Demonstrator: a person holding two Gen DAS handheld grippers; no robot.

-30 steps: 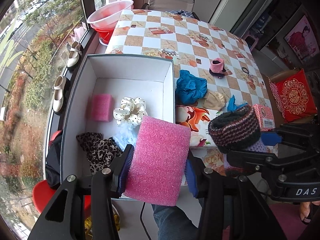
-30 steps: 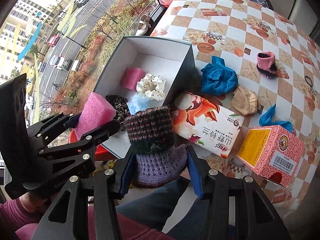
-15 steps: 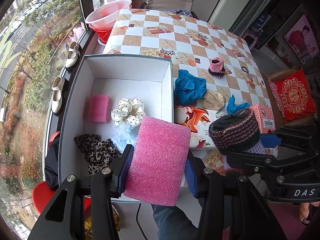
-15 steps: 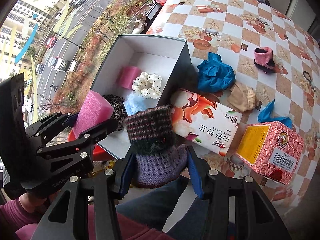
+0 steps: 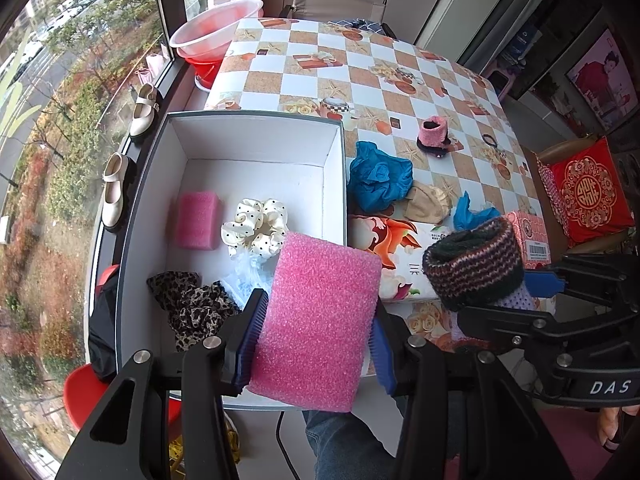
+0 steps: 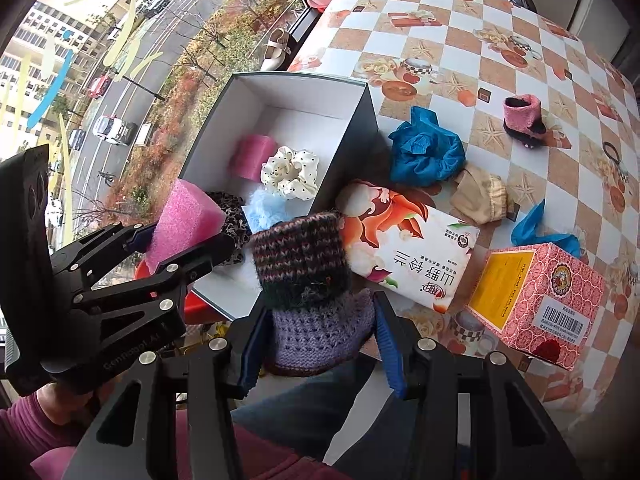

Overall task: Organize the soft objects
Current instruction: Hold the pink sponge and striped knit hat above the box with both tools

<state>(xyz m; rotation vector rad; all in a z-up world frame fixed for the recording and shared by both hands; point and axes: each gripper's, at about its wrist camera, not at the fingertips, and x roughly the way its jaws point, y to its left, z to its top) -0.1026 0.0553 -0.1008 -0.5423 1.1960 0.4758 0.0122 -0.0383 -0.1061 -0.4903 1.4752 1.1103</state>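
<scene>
I see a floral tissue pack (image 6: 404, 248) on the checkered table (image 6: 472, 44); just right of it, a red patterned carton (image 6: 538, 304).

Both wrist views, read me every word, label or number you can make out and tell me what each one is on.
"DAS": white letters on the right gripper body, cut off at the frame edge.
"GenRobot.AI": embossed on the left gripper body, faint.
"山野铃兰": upside down on the floral tissue pack; its smaller print is unreadable.
Pink carton: barcode, digits and side lettering too small to read.
Red cushion: an ornamental emblem, no readable text.
</scene>
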